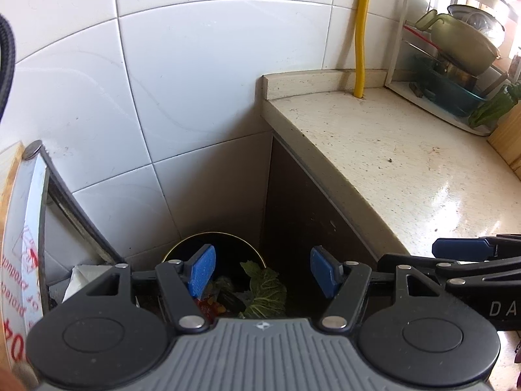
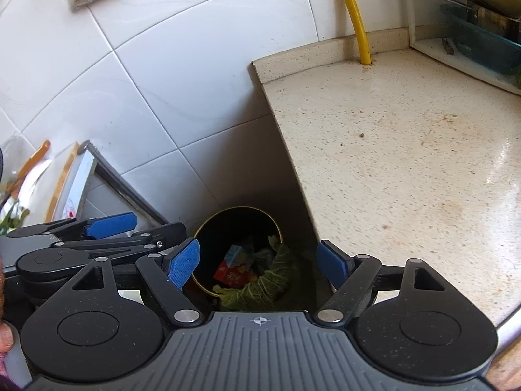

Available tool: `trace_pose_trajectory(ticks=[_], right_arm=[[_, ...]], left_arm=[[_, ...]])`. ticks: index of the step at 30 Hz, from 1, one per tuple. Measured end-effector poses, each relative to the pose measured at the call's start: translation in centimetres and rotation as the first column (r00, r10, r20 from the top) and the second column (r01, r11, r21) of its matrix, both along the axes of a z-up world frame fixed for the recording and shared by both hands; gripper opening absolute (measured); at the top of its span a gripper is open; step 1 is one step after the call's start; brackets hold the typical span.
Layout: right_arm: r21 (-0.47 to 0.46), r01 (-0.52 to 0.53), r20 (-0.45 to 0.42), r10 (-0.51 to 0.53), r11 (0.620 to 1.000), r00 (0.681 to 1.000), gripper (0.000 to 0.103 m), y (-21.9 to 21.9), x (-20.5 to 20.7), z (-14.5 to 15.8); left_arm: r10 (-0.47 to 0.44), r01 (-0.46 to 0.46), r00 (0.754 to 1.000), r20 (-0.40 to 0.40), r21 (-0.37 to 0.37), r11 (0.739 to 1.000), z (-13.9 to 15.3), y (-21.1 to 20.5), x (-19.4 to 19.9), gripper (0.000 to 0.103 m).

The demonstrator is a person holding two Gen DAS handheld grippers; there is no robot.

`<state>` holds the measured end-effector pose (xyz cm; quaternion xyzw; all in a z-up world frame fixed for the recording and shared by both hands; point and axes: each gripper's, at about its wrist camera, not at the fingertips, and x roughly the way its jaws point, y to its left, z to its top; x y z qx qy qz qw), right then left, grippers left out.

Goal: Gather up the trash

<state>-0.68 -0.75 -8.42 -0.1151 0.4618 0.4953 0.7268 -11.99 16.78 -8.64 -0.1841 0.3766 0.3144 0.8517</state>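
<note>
Both grippers are hanging side by side over a round trash bin (image 2: 237, 254) that is sitting on the floor, in the gap between the tiled wall (image 1: 162, 81) and the end of the countertop (image 2: 407, 163). The left gripper (image 1: 262, 272) is wide open and holding nothing. The right gripper (image 2: 259, 264) is wide open too, with nothing between its blue pads (image 2: 184, 262).

The trash is already lying down inside the bin: a big green cabbage leaf (image 2: 267, 285) leaning on the near side, and red and blue wrappers (image 2: 234, 265) beside it. The leaf looks soft, floppy and light, maybe a bit wet, so pinching its thick middle rib would probably hold best. The wrappers look thin and crinkly, so a corner would probably be the easy place to grab.

The countertop is looking pale, shiny and speckled, with only small crumbs on it. A yellow pipe (image 1: 361, 32) is running up the wall at its back edge, and pots (image 1: 462, 42) are sitting on a rack in the far corner.
</note>
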Motion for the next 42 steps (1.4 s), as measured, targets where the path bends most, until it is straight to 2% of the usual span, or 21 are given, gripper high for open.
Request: trace_pose_trajectory(ticks=[9, 12, 15, 25, 28, 34, 42], right_arm=[[-0.001, -0.004, 0.005, 0.004, 1.0, 1.0, 0.085, -3.8, 1.1, -0.1], [-0.008, -0.01, -0.013, 0.01, 1.0, 1.0, 0.085, -4.2, 1.3, -0.6], [-0.01, -0.033, -0.016, 0.033, 0.999, 0.999, 0.085, -4.2, 1.1, -0.9], [-0.012, -0.038, 0.062, 0.039, 0.999, 0.997, 0.085, -3.6, 1.8, -0.6], [-0.011, -0.029, 0.047, 0.03, 1.0, 0.998, 0.085, -3.5, 2.5, -0.8], [-0.011, 0.004, 0.041, -0.003, 1.0, 0.999, 0.085, -3.3, 2.7, -1.3], [-0.044, 0.024, 0.082, -0.021, 0.999, 0.996, 0.086, -2.5, 1.6, -1.8]], left_arm=[[0.04, -0.04, 0.999, 0.003, 0.028, 0.999, 0.2, -4.6, -0.1, 0.064], [0.053, -0.053, 0.999, 0.007, 0.014, 0.999, 0.3, -5.2, -0.7, 0.068], [0.081, -0.081, 0.997, 0.007, 0.032, 0.996, 0.5, -5.5, -1.2, 0.072], [0.147, -0.149, 0.988, 0.047, 0.021, 0.989, 0.1, -5.6, -1.2, 0.078], [0.158, -0.159, 0.986, 0.05, 0.015, 0.987, -0.1, -5.4, -1.0, 0.08], [0.167, -0.168, 0.986, 0.023, 0.031, 0.985, -0.3, -5.3, -0.3, 0.082], [0.215, -0.215, 0.977, 0.014, 0.049, 0.975, -0.5, -5.0, -1.1, 0.082]])
